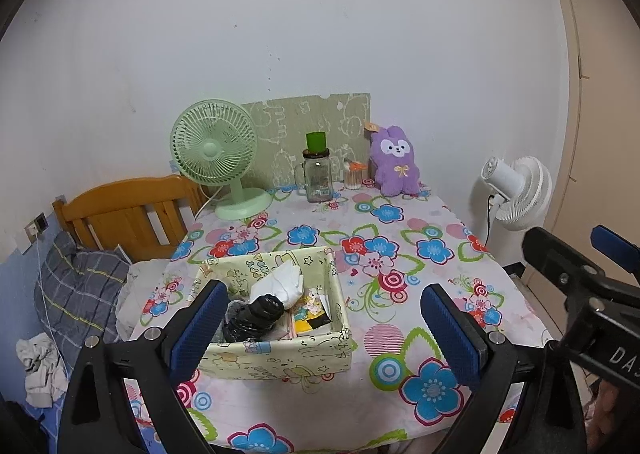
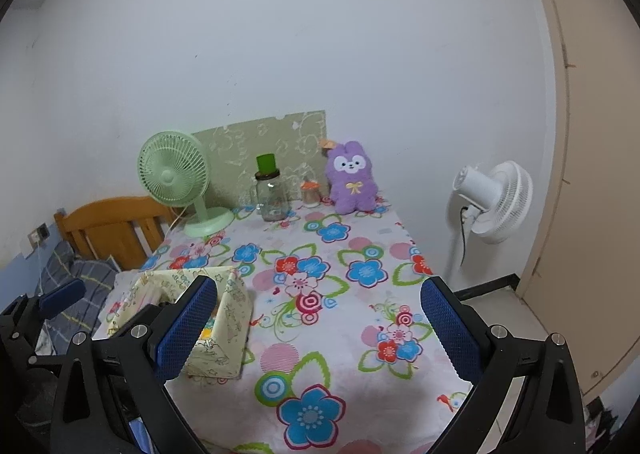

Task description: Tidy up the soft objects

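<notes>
White-walled bedroom, with a counter [image 1: 420, 213] under a flowered cloth, pushed against the far wall. Along the back edge: green desk fan [image 1: 218, 157], glass jar [image 1: 317, 173] with a green cap, small container of sticks [image 1: 354, 175], purple plush rabbit [image 1: 396, 161] sitting upright against a patterned board. White standing fan [image 1: 516, 189] off the counter's right side; wooden headboard [image 1: 128, 213] and grey checked pillow [image 1: 76, 286] on the left.

Near the front left, a cream fabric box [image 1: 280, 358] with cartoon print, already holding a white rolled cloth [image 1: 282, 282], a black bundle [image 1: 256, 316] and something yellow and black, flat, at the bottom. Judged from that: packing looks well advanced, perhaps finished for the small pieces. Possibly left: the plush rabbit, well apart from the box at the far edge. Whether it belongs in the box cannot be told.

Left tool [image 1: 324, 328] apart, pads wide, nothing between them, hovering over the front of the box. Right tool [image 2: 320, 328] likewise wide apart and empty, over bare cloth just right of the box.

Hard to make out: the black bundle's material, shiny, maybe plastic-wrapped; the flat yellow item; a crumpled pale heap [image 1: 40, 366] low on the left, beside the bed. From the right wrist, box contents almost fully hidden behind its wall and the near pad. Front counter edge cut off in both views.
</notes>
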